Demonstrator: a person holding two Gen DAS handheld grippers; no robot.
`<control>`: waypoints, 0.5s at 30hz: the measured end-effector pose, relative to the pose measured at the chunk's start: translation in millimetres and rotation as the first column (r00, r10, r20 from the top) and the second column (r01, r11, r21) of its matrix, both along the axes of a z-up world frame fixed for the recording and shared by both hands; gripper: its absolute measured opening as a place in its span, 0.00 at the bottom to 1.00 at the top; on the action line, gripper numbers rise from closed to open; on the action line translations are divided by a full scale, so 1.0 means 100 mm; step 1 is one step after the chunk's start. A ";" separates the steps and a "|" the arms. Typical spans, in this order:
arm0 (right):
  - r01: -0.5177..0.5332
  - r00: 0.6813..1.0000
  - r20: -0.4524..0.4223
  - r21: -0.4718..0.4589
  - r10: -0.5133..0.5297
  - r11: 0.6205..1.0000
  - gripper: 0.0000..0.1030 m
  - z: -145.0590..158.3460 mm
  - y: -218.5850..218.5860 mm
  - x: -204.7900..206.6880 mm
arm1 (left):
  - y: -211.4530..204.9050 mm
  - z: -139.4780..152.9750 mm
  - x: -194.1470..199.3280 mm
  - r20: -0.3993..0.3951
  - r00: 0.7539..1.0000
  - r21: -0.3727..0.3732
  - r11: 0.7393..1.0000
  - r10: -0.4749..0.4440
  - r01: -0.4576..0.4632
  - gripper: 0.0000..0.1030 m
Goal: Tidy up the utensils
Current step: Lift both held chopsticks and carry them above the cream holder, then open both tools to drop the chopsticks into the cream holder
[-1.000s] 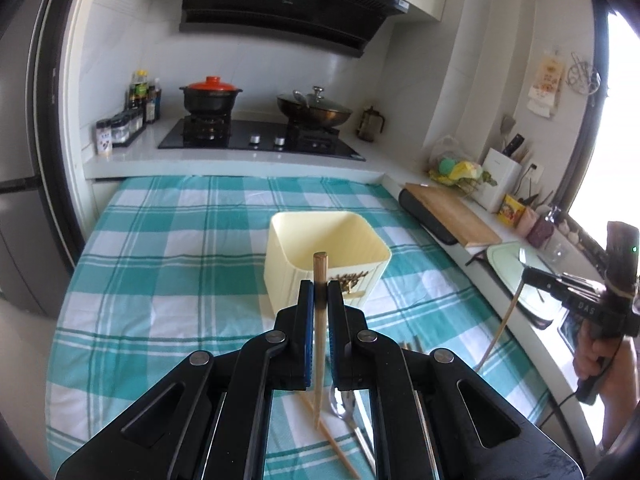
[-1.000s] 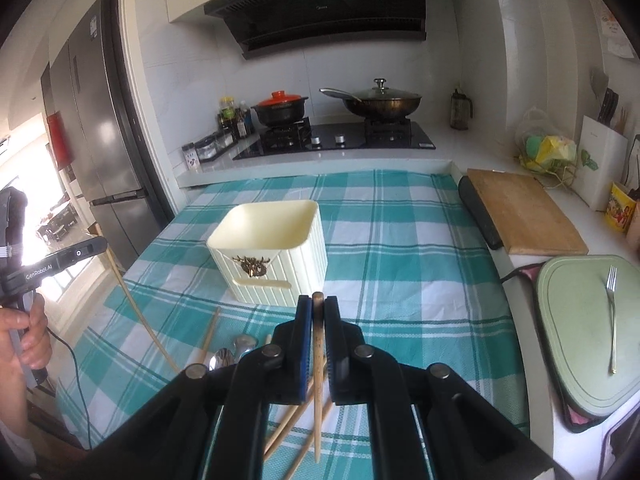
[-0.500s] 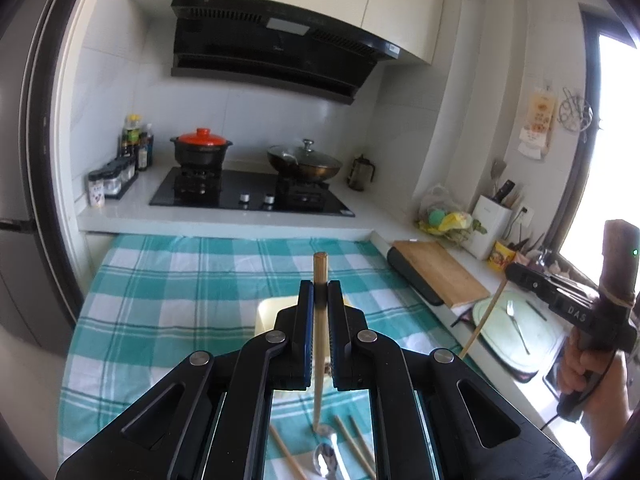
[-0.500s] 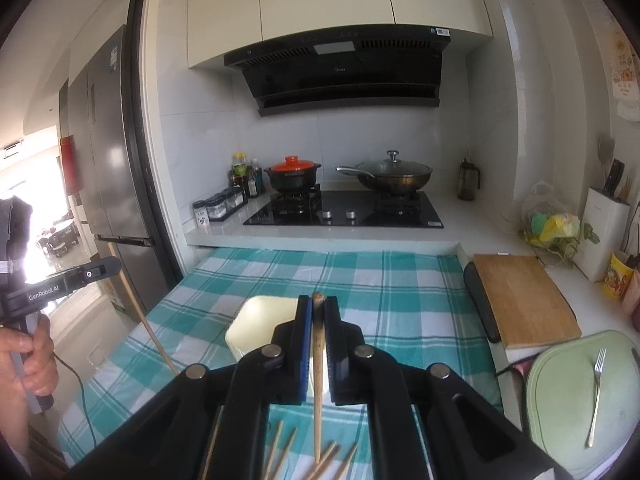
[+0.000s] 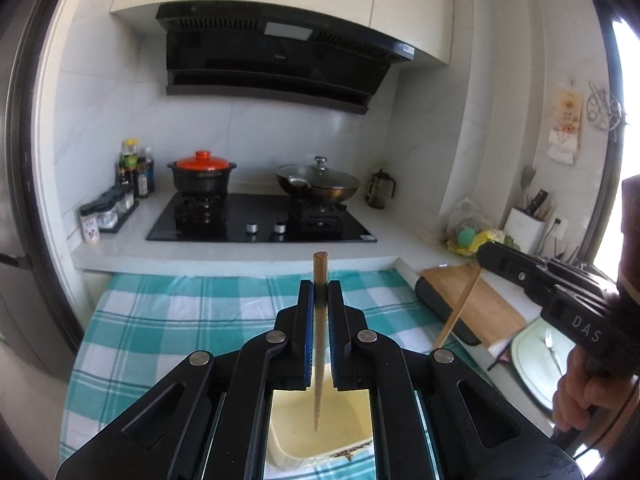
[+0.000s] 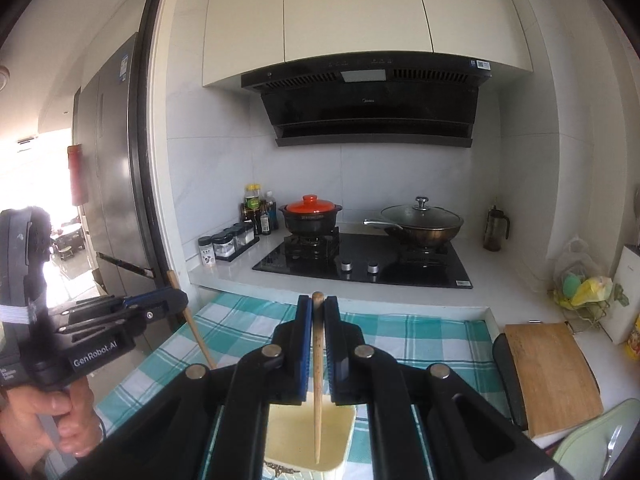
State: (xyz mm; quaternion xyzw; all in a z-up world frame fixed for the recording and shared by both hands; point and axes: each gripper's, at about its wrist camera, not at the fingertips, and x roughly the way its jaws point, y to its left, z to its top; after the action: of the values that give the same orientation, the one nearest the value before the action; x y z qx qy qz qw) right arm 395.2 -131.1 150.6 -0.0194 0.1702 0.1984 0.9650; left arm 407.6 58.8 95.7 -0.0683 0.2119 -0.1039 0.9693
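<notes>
left gripper (image 5: 319, 304): bottom centre of left view, chopstick (image 5: 319, 344) clamped between its fingers, tip over utensil holder (image 5: 320, 432)
right gripper (image 6: 318, 316): bottom centre of right view, second chopstick (image 6: 317, 380) pinched, tip over holder
holder: on checked tablecloth (image 5: 180, 320), lower centre
hob (image 5: 260, 220): behind cloth
clay pot (image 5: 202, 176): left burner
wok (image 5: 318, 182): right burner
cutting board (image 6: 552, 376): right of cloth
</notes>
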 end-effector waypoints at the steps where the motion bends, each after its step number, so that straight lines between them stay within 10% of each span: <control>1: -0.005 1.000 -0.010 0.004 0.005 1.000 0.06 -0.06 0.01 0.08 | -0.01 -0.05 0.06 -0.015 1.000 -0.003 1.000 -0.004 0.004 0.04; 15: -0.057 0.942 -0.332 -0.022 0.046 0.998 0.06 -1.06 0.25 1.04 | -0.24 -0.81 0.69 -0.240 0.971 -0.001 1.000 -0.011 0.011 0.04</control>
State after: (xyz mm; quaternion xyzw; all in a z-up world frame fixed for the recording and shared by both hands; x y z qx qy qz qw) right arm 498.9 -106.0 44.5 -0.0055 0.3324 0.2212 0.9168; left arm 476.9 35.3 14.5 -0.0792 0.3282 -0.1003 0.9359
